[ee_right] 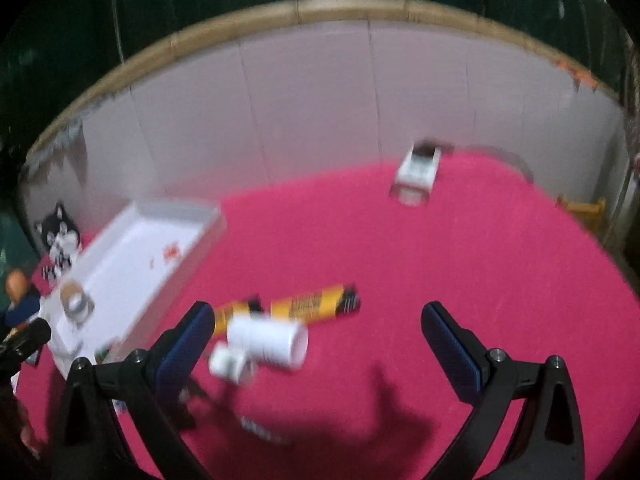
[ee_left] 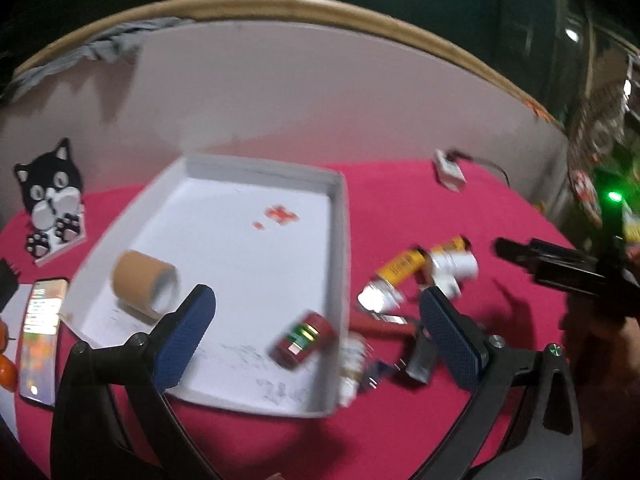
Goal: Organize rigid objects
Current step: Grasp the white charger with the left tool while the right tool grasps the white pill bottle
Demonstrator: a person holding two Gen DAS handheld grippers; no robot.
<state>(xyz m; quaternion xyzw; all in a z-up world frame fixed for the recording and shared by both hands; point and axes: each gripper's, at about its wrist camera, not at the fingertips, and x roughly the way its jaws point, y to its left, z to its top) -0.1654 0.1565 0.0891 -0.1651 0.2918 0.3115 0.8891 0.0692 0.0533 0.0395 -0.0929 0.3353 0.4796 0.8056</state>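
Left claw (ee_left: 316,328), spread, nothing between its blue, textured pads; it hangs over the near right corner of a shallow white tray (ee_left: 340,216) with thin upright walls. Inside the tray, ahead and left of the left finger, a tan tape roll (ee_left: 144,284) lies on its side, hollow core showing. Just between the fingers, against the tray's right wall, lies a small red cylindrical jar (ee_left: 302,338) with a green-and-gold label, blurred. Beyond the right finger, outside the tray, a cluster rests on the pink, felt-like worktop (ee_left: 420,196): a yellow tube (ee_left: 400,266) with a flattened silvery end, a white pipe fitting (ee_left: 456,268), and a red-handled tool (ee_left: 376,326) whose kind cannot be told. Far ahead, a small white box (ee_left: 450,170) with a dark cord. Left of the tray: a flat black-and-white cat figure (ee_left: 50,204) and a glossy phone (ee_left: 40,332).

Right claw (ee_right: 316,340), likewise spread and empty, hangs above the worktop with the tray ahead and to its left. The right wrist view alone shows the fitting's open round mouth and stubby side branch, and two yellow tubes behind it. Only the left wrist view shows the red jar, the phone and the right claw seen from outside as a dark bar at the right edge. A curved white wall (ee_right: 320,100) with a tan rim backs the worktop.
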